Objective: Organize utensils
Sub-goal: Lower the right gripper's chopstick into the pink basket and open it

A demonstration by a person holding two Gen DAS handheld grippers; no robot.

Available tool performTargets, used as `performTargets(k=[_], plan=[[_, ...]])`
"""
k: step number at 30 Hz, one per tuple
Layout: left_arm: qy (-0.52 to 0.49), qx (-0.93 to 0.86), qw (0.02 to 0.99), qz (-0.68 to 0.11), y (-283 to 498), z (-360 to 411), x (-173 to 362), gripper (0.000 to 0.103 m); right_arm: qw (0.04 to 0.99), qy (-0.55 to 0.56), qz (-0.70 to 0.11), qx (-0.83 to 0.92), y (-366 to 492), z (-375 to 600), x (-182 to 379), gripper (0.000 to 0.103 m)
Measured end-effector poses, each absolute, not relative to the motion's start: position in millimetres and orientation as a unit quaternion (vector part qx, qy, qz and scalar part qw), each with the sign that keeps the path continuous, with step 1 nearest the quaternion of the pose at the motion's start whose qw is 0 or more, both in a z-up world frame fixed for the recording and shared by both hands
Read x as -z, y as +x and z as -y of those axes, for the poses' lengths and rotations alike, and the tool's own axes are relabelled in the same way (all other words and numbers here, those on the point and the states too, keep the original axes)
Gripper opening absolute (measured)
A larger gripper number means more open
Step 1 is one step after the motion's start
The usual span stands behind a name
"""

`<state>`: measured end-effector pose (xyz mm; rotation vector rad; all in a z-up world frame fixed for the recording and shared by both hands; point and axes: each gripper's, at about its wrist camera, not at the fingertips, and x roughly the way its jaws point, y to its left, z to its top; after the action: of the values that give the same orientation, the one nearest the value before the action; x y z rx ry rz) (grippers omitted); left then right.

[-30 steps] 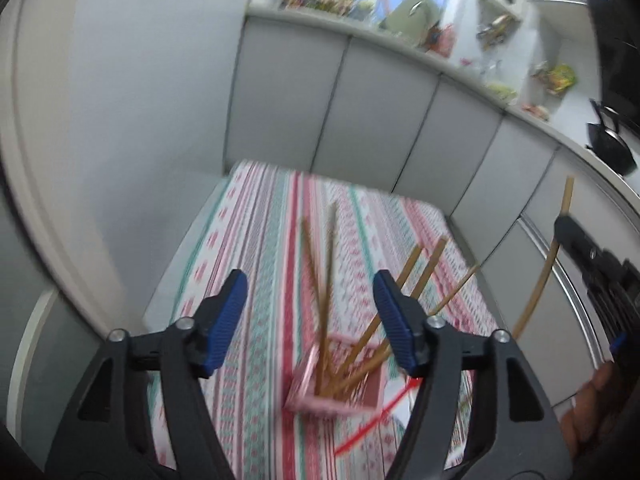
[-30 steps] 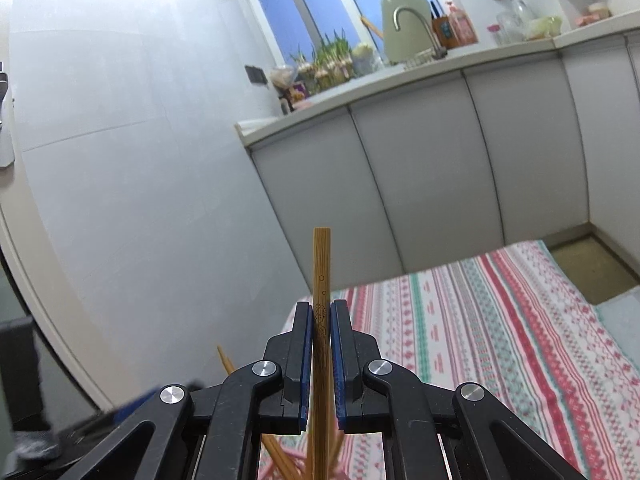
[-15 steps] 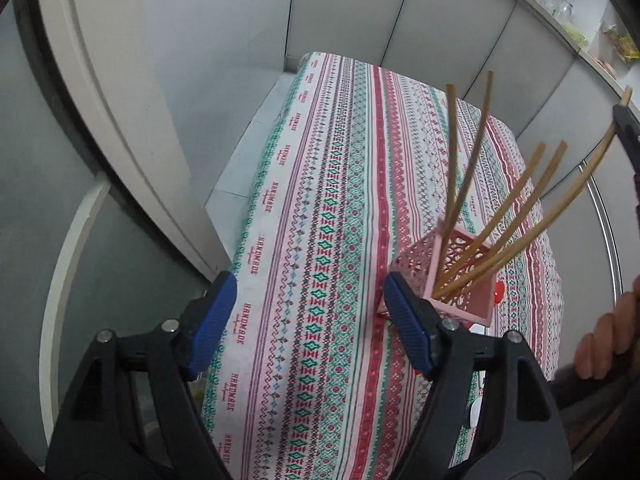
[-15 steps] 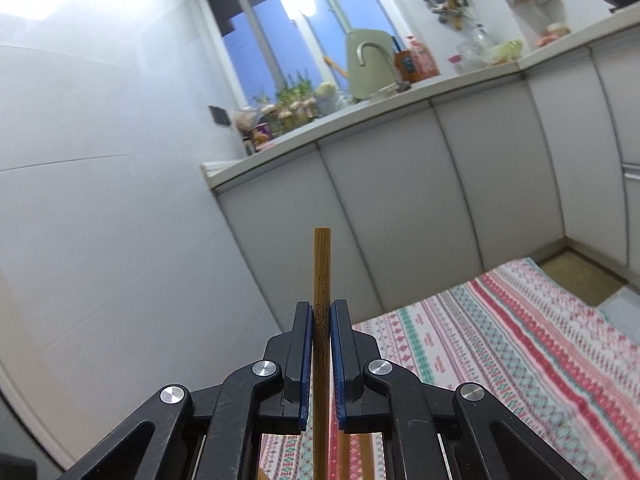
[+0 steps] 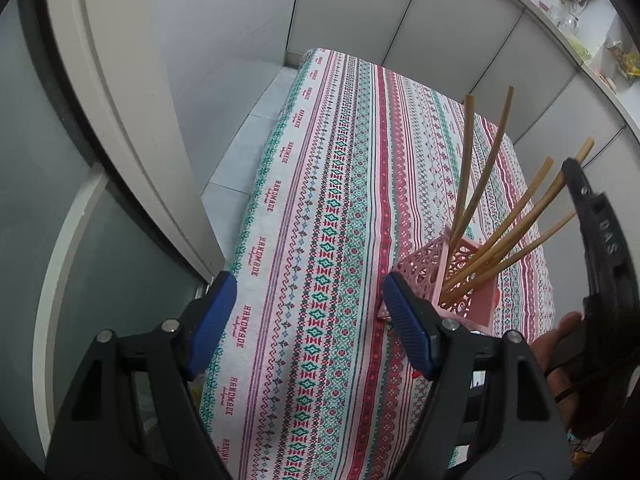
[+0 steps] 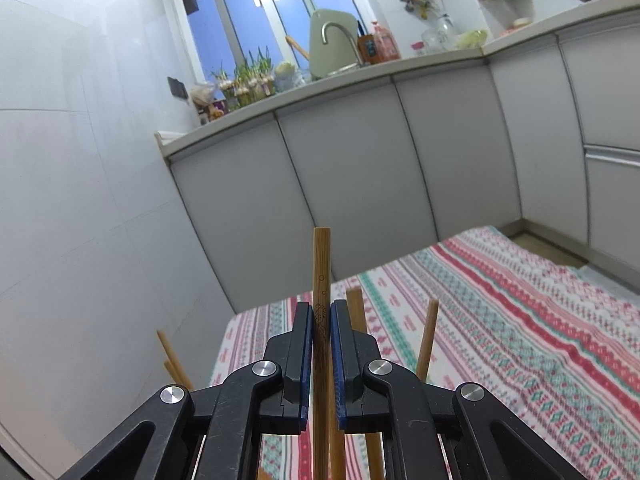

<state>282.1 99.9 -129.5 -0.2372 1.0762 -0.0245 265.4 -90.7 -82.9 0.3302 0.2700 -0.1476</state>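
a: pinching one bamboo chopstick point(image 6: 321, 280) upright, right gripper point(image 6: 321, 360) pads pressed on it, above the pink holder point(image 5: 464, 280).
b: left gripper point(image 5: 308, 320)?
a: fingers spread, holding nothing, over the striped tablecloth point(image 5: 340, 200) just beside the holder. other chopsticks point(image 5: 480, 168) lean inside it.

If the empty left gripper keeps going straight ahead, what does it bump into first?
Probably the striped tablecloth. The left gripper is open, and only cloth shows between its fingers. The pink holder sits just beyond the right finger, so it might get brushed, though depth is hard to judge.
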Motion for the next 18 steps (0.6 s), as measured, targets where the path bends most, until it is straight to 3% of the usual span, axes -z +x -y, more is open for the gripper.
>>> performTargets(k=[10, 12, 18], plan=[[-0.117, 0.007, 0.847, -0.519, 284, -101, 134, 0.076, 0.975, 0.162, -0.146, 0.052, 255, 95, 75, 0.012], [-0.115, 0.008, 0.848, -0.518, 283, -100, 133, 0.076, 0.975, 0.161, -0.147, 0.039, 249, 100, 66, 0.025], [-0.106, 0.020, 0.848, -0.518, 276, -95, 131, 0.076, 0.975, 0.148, -0.164, 0.008, 224, 126, 37, 0.038]])
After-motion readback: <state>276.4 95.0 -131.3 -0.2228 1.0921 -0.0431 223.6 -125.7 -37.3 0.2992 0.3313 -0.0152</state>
